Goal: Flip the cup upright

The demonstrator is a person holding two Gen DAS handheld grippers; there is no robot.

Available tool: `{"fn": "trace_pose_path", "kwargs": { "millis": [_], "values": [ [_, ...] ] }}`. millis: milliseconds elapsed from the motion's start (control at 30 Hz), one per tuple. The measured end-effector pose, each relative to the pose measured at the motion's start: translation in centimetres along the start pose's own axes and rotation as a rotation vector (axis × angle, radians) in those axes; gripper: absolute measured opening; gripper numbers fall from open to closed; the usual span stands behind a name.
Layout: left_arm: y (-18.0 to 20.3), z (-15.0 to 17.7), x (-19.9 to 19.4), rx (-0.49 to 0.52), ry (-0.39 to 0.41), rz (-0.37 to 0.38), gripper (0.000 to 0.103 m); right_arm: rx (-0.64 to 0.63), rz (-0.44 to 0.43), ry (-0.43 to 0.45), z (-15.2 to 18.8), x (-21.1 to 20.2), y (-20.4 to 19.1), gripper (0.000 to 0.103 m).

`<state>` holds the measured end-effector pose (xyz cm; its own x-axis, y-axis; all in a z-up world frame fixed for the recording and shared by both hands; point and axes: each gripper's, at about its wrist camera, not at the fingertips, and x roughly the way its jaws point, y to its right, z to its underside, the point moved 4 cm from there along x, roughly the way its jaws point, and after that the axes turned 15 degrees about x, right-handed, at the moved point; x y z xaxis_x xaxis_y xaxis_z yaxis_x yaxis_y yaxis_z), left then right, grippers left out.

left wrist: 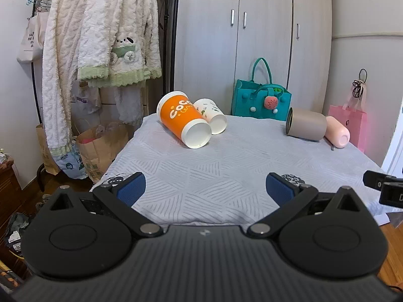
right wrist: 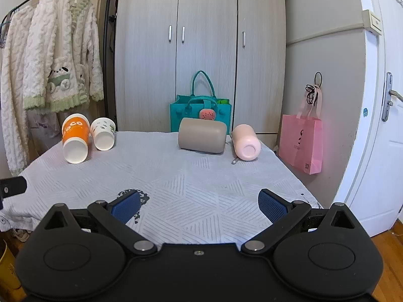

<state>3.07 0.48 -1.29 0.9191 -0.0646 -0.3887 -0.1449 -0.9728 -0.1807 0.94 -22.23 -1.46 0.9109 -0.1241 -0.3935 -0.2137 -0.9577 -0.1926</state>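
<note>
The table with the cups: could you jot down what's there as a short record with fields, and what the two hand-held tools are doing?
surface: table under a pale patterned cloth
orange cup: on its side, touching the white one
white printed cup: on its side
beige cup: on its side, in front of the teal bag
pink cup: on its side, base toward the camera
upright cups: none
left gripper: fingers open, holding nothing, at the near edge
right gripper: fingers open, holding nothing, at the near edge
</note>
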Motion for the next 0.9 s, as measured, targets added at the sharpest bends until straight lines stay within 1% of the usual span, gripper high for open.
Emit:
{"fn": "trace_pose_path", "kwargs": {
  "millis": [267, 333, 433, 533, 633, 700, 733, 800, 833, 900],
  "values": [
    [0.1, 0.0, 1.1, 0.011, -0.031, 0.015, 0.103, 0.009, 0.005, -0.022, -0.4, 0.9, 0.0, 0.101],
    [0.0, -0.1, 1.5, 0.005, -0.071, 0.036, 0.103, 0.005, 0.004, -0.026, -0.7, 1.1, -0.1, 0.101],
    [-0.3, -0.4, 2.1, -0.030, -0.112, 0.061, 0.103, -0.019, 0.007, -0.031, -0.9, 1.2, -0.3, 0.101],
    [-0.8, -1.3, 2.8, -0.089, -0.155, 0.106, 0.103, -0.096, -0.007, -0.045, -1.4, 1.5, -0.6, 0.101],
    [-0.9, -2.8, 4.0, -0.136, -0.199, 0.185, 0.103, -0.185, -0.063, -0.052, -3.0, 1.4, -0.9, 0.101],
    [-0.7, -4.2, 4.6, -0.134, -0.210, 0.224, 0.103, -0.249, -0.112, -0.070, -4.4, 1.4, -1.0, 0.101],
    [-0.6, -5.0, 4.8, -0.140, -0.197, 0.231, 0.103, -0.281, -0.136, -0.077, -5.1, 1.3, -1.0, 0.101],
    [-0.5, -6.3, 4.8, -0.152, -0.162, 0.236, 0.103, -0.339, -0.225, -0.110, -6.8, 1.2, -0.9, 0.101],
    [-0.2, -7.1, 4.9, -0.143, -0.155, 0.247, 0.103, -0.366, -0.260, -0.132, -7.8, 1.3, -0.7, 0.101],
    [0.3, -8.6, 5.1, -0.123, -0.133, 0.254, 0.103, -0.400, -0.302, -0.149, -9.8, 1.7, -0.3, 0.101]
  ]
}}
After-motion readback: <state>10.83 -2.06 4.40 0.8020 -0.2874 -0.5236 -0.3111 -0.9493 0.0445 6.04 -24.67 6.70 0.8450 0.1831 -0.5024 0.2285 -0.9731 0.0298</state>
